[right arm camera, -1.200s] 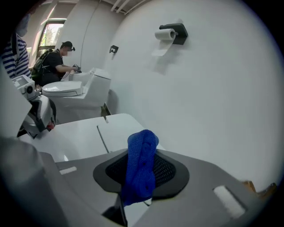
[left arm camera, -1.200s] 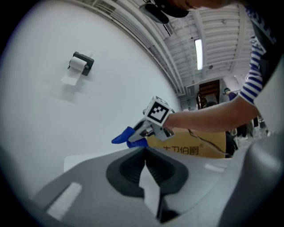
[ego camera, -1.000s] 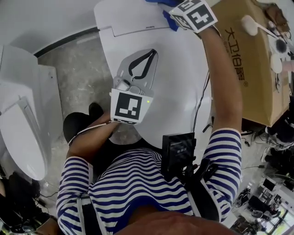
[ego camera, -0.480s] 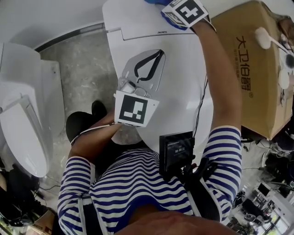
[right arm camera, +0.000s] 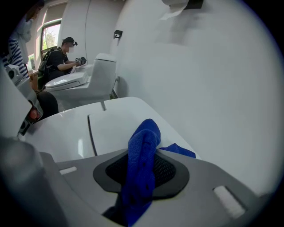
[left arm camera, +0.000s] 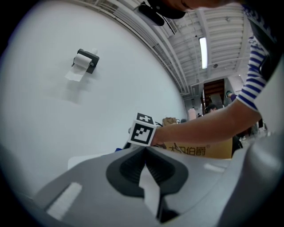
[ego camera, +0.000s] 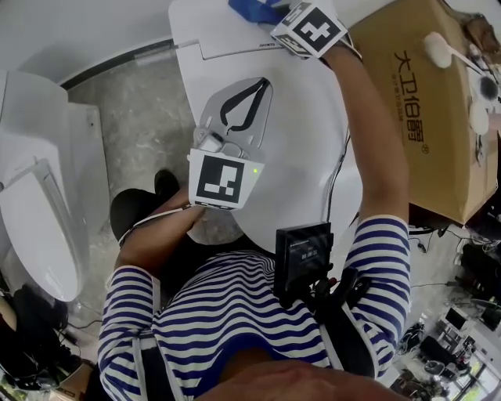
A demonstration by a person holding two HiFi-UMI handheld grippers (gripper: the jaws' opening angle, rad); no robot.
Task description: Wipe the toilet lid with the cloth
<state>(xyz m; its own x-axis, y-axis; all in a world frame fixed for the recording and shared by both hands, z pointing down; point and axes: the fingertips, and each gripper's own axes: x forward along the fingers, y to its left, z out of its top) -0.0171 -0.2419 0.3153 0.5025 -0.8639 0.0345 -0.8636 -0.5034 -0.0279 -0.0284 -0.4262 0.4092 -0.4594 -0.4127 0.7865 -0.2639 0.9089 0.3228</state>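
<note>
The white toilet lid [ego camera: 309, 149] lies closed below me. My right gripper [right arm camera: 143, 156] is shut on a blue cloth [right arm camera: 141, 170], which hangs bunched between its jaws over the rear top of the toilet [right arm camera: 117, 126]. In the head view that cloth [ego camera: 252, 10] shows at the top edge, beside the right gripper's marker cube [ego camera: 309, 28]. My left gripper [ego camera: 263, 83] hovers over the left part of the lid, jaws shut with nothing between them. The left gripper [left arm camera: 145, 150] view looks toward the right gripper's cube [left arm camera: 142, 131].
A second white toilet [ego camera: 43, 227] stands at the left, across a strip of grey floor [ego camera: 137, 133]. A cardboard box [ego camera: 419, 110] with white brushes [ego camera: 438, 45] on it sits close on the right. A paper holder [left arm camera: 84, 62] hangs on the wall. A person [right arm camera: 62, 57] sits behind another toilet.
The right gripper has carried the blue cloth a little leftward along the rear of the toilet; more cloth now shows. The left gripper has stayed over the lid's left part.
</note>
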